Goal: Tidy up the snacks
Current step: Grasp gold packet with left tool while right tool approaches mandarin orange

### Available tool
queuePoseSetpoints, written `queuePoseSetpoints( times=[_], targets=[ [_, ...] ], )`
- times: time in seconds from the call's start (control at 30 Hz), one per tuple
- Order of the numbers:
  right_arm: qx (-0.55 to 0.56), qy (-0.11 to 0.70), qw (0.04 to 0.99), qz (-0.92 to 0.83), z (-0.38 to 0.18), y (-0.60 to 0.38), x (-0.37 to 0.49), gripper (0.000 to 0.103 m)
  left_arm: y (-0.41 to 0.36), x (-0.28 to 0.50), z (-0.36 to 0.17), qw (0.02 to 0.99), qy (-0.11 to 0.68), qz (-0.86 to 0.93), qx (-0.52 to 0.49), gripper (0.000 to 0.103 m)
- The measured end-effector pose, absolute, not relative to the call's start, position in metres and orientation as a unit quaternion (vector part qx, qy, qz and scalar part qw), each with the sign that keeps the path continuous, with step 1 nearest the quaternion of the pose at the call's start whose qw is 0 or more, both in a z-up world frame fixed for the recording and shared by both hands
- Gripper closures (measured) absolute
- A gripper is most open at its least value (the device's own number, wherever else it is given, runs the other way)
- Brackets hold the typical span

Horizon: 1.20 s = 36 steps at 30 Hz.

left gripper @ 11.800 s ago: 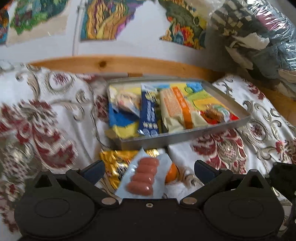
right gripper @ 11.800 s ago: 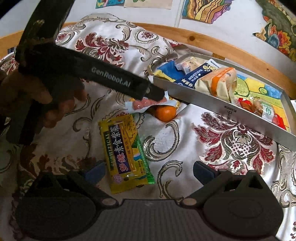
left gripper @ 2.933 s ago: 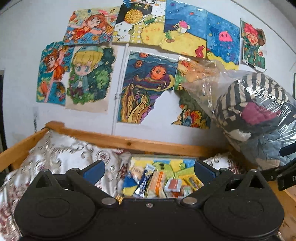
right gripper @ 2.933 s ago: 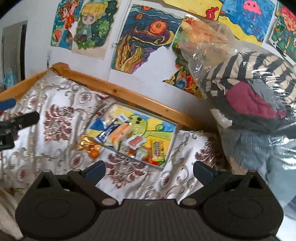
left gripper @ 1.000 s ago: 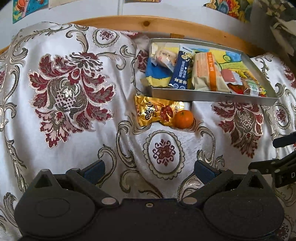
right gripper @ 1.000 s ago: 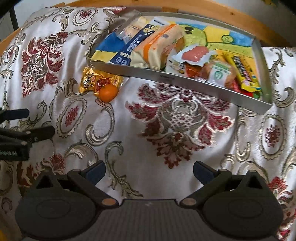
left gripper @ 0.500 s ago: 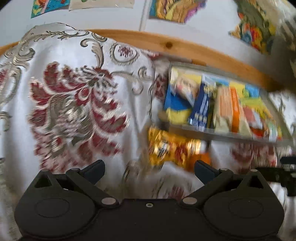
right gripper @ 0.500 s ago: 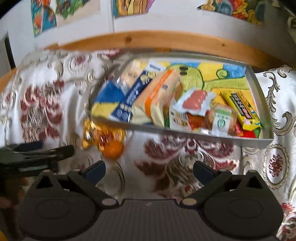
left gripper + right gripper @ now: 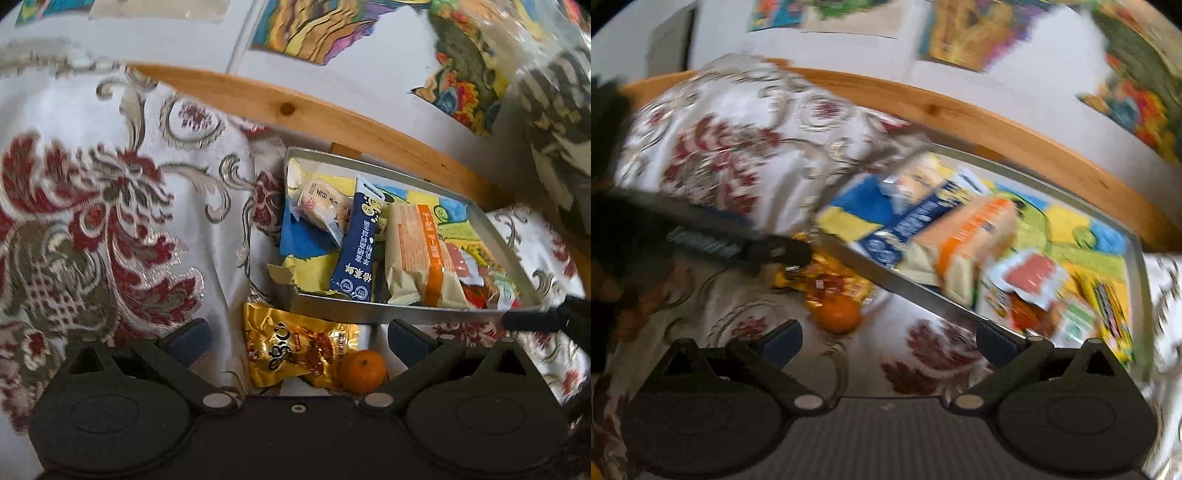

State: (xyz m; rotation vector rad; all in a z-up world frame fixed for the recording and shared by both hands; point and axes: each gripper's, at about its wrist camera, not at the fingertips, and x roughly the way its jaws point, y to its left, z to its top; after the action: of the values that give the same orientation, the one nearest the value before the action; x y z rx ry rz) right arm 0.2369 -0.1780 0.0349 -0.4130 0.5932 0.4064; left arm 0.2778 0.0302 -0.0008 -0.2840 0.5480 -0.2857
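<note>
Two claws, both mine, hang over a white bedspread (image 9: 110, 206) with red and silver flowers. Against its wooden rail lies a grey metal tray (image 9: 369, 314) crowded with snack packets. My left claw (image 9: 297, 338) is spread wide and empty, framing a gold snack bag (image 9: 291, 349) just outside the tray's near wall, with a small orange (image 9: 362, 371) touching the bag. My right claw (image 9: 888, 338) is also wide and empty, its view blurred, near the orange.
</note>
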Motion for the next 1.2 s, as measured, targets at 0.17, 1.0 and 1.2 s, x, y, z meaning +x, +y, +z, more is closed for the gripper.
queuePoseSetpoints(
  times=[0.17,1.0,1.2],
  targets=[
    [-0.230,0.296,0.899,0.227,0.025,-0.162,0.236,0.008,0.032,0.283,-0.003,0.931,0.274,-0.171,-0.169,0.001],
    [-0.260,0.316,0.885,0.223,-0.001,-0.126,0.271,0.022,0.035,0.323,-0.025,0.895,0.326,-0.213,-0.220,0.003],
    [-0.251,0.316,0.885,0.232,-0.005,-0.122,0.281,0.025,0.038,0.326,-0.029,0.892,0.323,-0.220,-0.229,0.001]
  ],
)
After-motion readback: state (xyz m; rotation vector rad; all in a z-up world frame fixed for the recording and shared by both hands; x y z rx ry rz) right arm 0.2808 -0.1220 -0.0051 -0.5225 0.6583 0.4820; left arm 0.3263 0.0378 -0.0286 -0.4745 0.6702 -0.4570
